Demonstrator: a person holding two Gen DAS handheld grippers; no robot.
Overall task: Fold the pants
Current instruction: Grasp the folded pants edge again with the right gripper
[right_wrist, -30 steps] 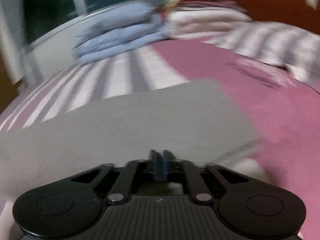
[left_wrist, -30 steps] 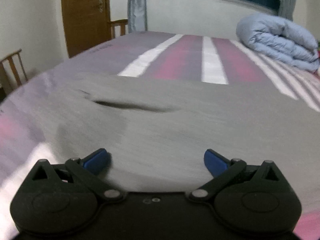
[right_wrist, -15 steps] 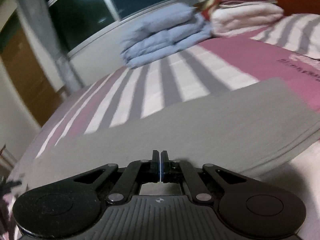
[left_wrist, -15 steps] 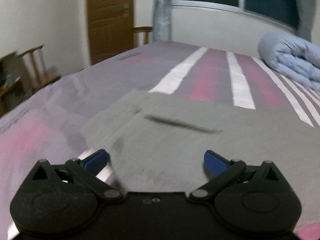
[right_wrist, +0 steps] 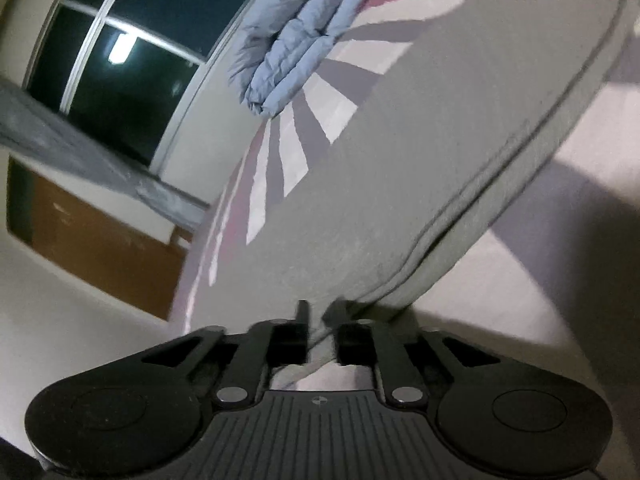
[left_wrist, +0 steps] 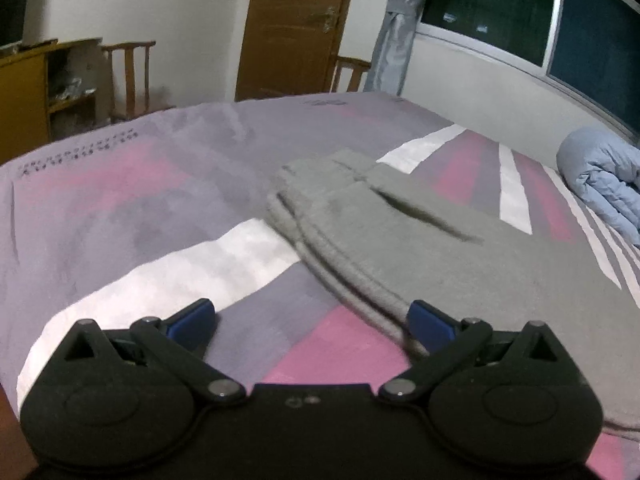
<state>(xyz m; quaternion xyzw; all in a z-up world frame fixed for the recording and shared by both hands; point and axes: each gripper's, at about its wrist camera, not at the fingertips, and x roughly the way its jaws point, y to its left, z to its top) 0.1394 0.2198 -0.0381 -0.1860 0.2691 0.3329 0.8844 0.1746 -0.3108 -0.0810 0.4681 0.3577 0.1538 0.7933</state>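
Now we note the grey pants (left_wrist: 460,248) lying flat on the striped bedspread (left_wrist: 120,200), already doubled lengthwise. Our right gripper (right_wrist: 318,316) pinches the near edge of the cloth, fingers narrow with fabric between them. Our left gripper (left_wrist: 312,316) gapes wide, holding nothing, its right finger just over the hem. We judge it should close on both layers before lifting evenly.

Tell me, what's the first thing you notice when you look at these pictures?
The grey pants stand out first, spread flat across the striped bed. The right gripper has its jaws closed on the near edge of the pants, while the left gripper hangs wide open by the waistband end. A rolled blue quilt sits at the far side under the dark window.
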